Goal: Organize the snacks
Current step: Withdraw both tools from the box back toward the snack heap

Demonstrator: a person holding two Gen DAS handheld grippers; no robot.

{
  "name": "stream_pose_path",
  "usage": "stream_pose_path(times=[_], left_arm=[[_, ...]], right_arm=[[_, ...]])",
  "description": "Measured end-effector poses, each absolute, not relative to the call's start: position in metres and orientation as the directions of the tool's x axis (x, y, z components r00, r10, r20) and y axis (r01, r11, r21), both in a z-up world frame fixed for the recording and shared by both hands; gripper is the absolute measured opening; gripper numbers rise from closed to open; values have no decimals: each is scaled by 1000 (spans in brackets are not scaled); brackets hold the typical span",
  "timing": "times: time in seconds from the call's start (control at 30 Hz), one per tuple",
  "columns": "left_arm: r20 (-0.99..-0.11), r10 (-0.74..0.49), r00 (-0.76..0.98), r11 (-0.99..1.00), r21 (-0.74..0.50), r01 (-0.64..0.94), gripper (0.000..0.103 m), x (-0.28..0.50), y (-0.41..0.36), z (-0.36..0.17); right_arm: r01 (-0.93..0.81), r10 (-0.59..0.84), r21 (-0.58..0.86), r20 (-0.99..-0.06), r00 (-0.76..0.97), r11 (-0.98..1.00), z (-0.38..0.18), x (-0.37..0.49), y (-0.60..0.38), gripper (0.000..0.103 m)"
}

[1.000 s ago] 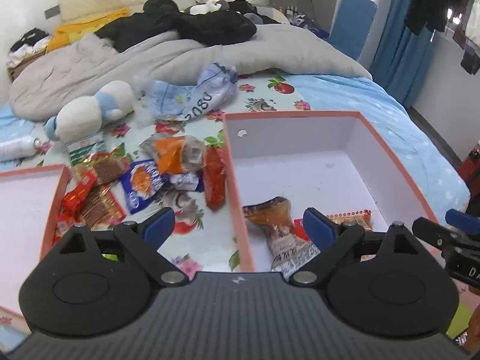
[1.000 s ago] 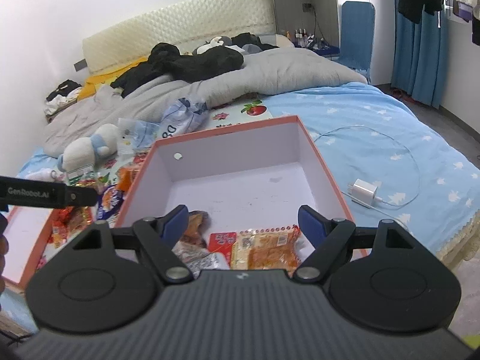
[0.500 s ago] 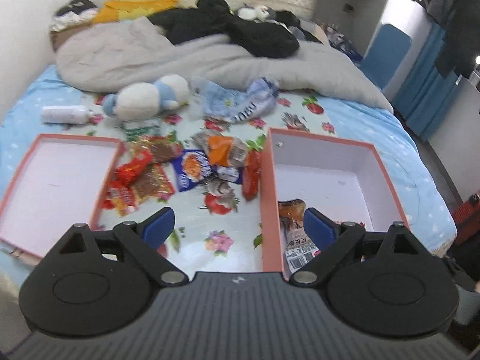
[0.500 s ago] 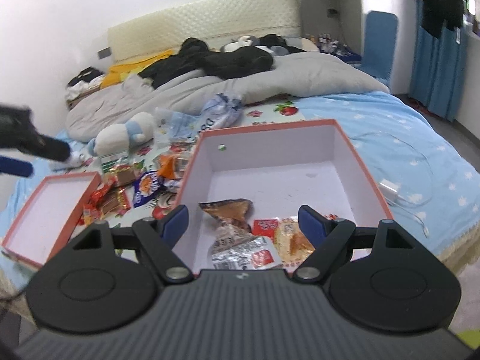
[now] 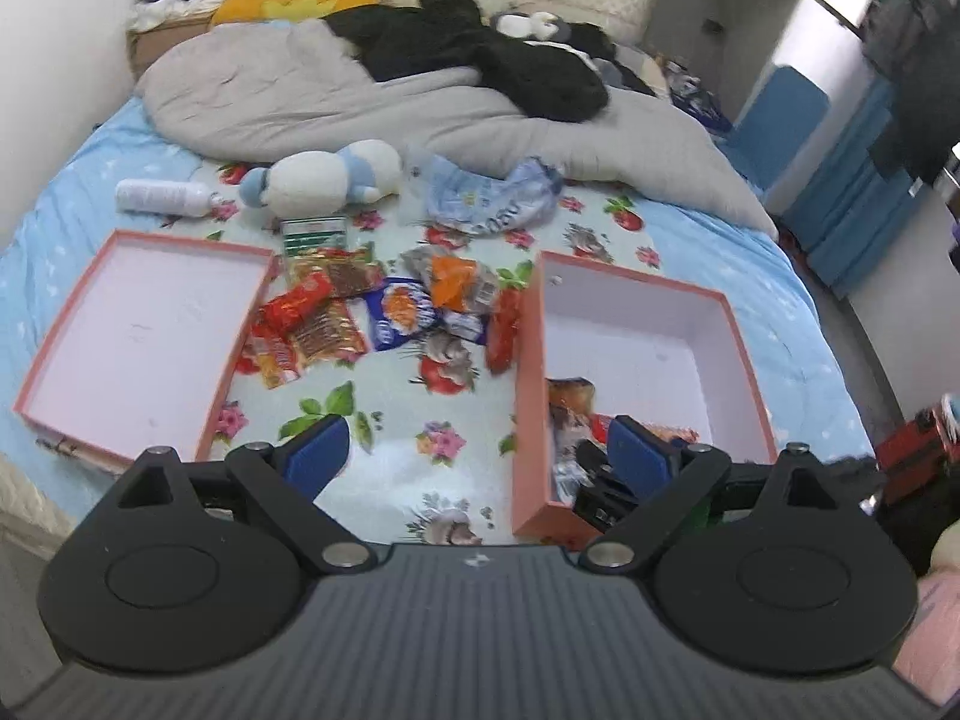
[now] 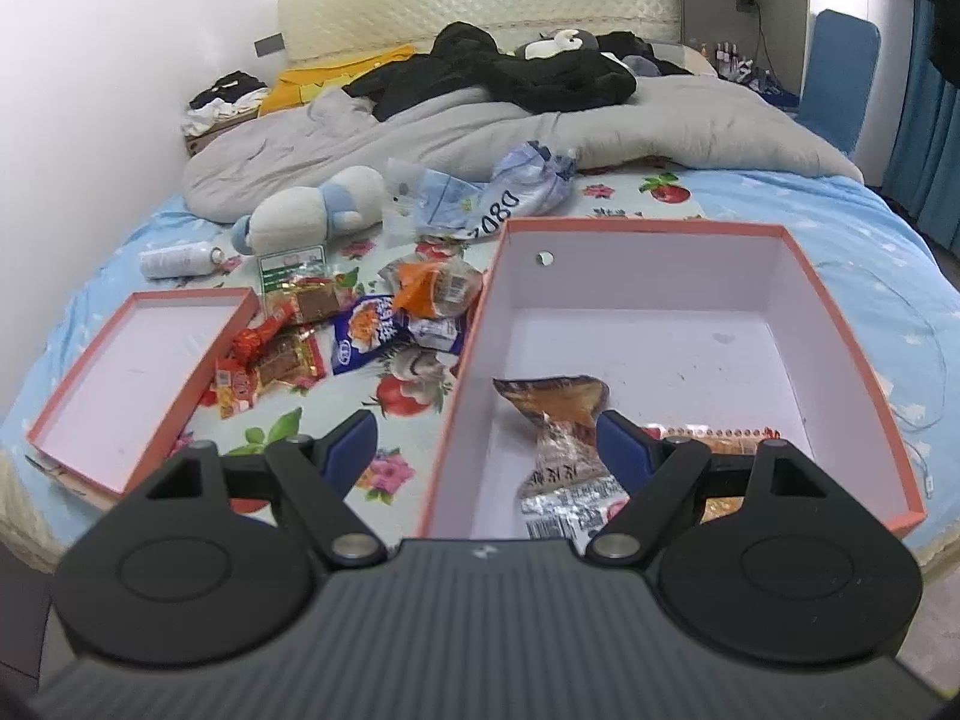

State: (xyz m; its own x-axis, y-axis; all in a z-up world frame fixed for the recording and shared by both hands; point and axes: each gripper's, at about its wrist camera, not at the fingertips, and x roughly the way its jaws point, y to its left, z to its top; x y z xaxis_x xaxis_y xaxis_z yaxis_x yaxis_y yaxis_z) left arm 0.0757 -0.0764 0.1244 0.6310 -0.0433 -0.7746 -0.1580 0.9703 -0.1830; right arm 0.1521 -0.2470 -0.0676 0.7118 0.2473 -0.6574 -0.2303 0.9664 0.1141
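Observation:
A pile of snack packets [image 5: 384,312] lies on the flowered sheet between two orange-rimmed boxes; it also shows in the right wrist view [image 6: 360,324]. The shallow left box [image 5: 36,384] is empty. The deeper right box [image 6: 840,324] holds a brown packet [image 6: 558,402] and a few others at its near end. My left gripper [image 5: 474,456] is open and empty, held high above the bed's near edge. My right gripper [image 6: 486,444] is open and empty, above the right box's near left corner.
A plush toy [image 5: 324,174], a white bottle [image 5: 159,195] and a crumpled blue bag [image 5: 492,198] lie beyond the snacks. A grey duvet [image 5: 360,108] with black clothes fills the far bed. A white charger cable [image 6: 924,360] lies right of the box.
Both grippers have pulled back and risen, so more of the bed shows. The right gripper has shifted left. Both stayed open and empty.

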Motion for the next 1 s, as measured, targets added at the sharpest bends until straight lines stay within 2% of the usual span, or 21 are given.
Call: stream_pose_path(times=[0.27, 0.47, 0.67, 0.8, 1.0], left_arm=[[-827, 27, 562, 944, -164, -287, 95, 83, -26, 111], [-856, 6, 517, 921, -196, -335, 95, 86, -3, 107], [-806, 13, 591, 914, -230, -334, 96, 105, 9, 105], [-803, 28, 595, 917, -216, -335, 96, 139, 32, 76], [-843, 28, 538, 909, -202, -364, 96, 190, 69, 5]], right_arm=[[-254, 234, 70, -672, 702, 965, -69, 152, -231, 81], [-285, 247, 63, -694, 676, 956, -76, 154, -213, 81], [-317, 295, 99, -691, 660, 943, -79, 166, -199, 81], [-338, 331, 128, -676, 658, 932, -78, 190, -195, 81], [-380, 379, 156, -673, 635, 912, -82, 239, -184, 81]])
